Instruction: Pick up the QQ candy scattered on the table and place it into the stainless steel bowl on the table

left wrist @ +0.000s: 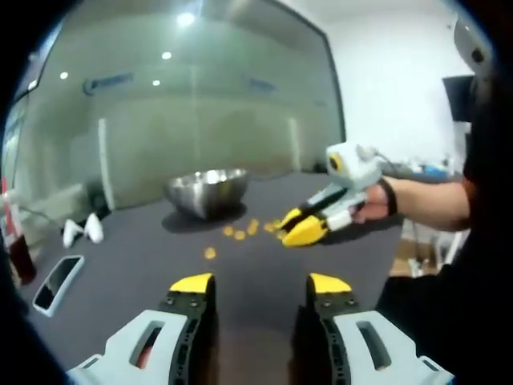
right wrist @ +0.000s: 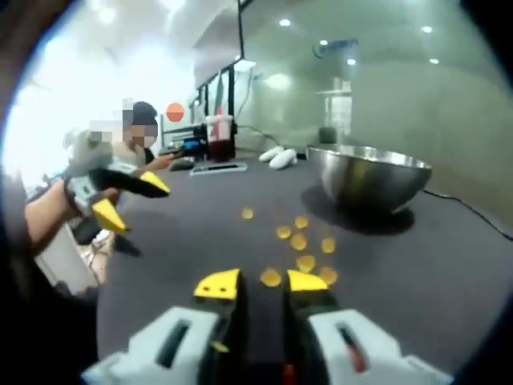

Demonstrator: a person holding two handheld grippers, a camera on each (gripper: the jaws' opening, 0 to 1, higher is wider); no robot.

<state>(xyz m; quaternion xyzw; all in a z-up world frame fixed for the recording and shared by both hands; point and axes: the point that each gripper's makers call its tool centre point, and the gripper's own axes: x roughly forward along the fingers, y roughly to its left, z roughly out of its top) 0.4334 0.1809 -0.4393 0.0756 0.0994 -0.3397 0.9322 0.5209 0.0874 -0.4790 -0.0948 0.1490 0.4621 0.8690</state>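
Shiny round steel bowl (right wrist: 370,178) on matte dark table (right wrist: 449,265); small yellow candies (right wrist: 298,241) blurry. Left gripper (left wrist: 260,283) spread wide, right gripper (right wrist: 263,282) nearly closed around one candy.

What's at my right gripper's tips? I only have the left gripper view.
Observer: In the right gripper view, one candy sits right at the tips of the right gripper. Its jaws are nearly closed; I can't tell if it's gripped.
Operator: More candy close by?
Observer: Yes, a cluster lies just beyond, short of the bowl.
Operator: Anything beside the bowl?
Observer: A dark cable runs across the table there.
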